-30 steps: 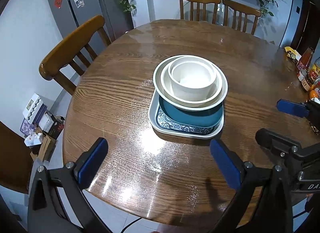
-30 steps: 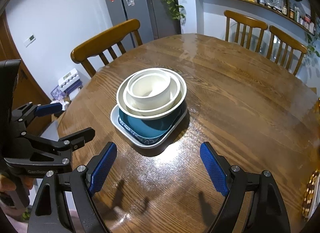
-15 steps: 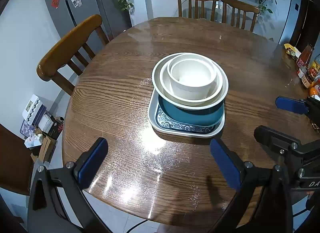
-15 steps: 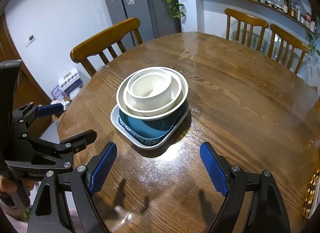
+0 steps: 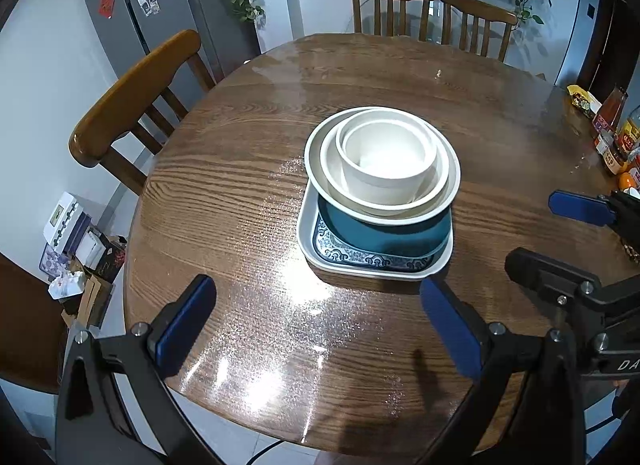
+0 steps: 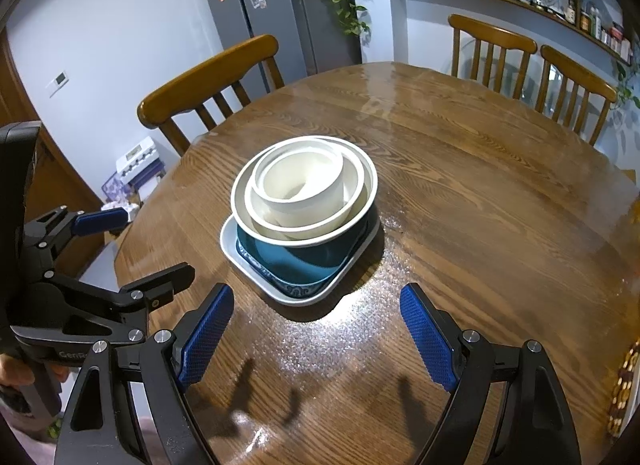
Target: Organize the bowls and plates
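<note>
A stack of dishes stands mid-table: a white square tray (image 5: 308, 249) (image 6: 256, 277) at the bottom, a teal patterned dish (image 5: 384, 235) (image 6: 296, 261) in it, then a wide white plate-bowl (image 5: 448, 193) (image 6: 370, 189), a white bowl (image 5: 332, 177) (image 6: 356, 193), and a small white cup-bowl (image 5: 384, 177) (image 6: 304, 201) on top. My left gripper (image 5: 316, 325) is open and empty, short of the stack at the near edge. My right gripper (image 6: 316, 335) is open and empty, just in front of the tray. Each gripper shows in the other's view, the right one (image 5: 560, 233) and the left one (image 6: 116, 245).
The round wooden table (image 5: 240, 169) has chairs at the left (image 5: 132, 97) and back (image 5: 432, 9). Bottles and jars (image 5: 616, 137) stand at the table's right edge. A fridge (image 5: 152, 17) and boxes on the floor (image 5: 76, 241) are at the left.
Both views have pulled back and risen slightly from the stack. The dishes have not moved and both grippers stay open.
</note>
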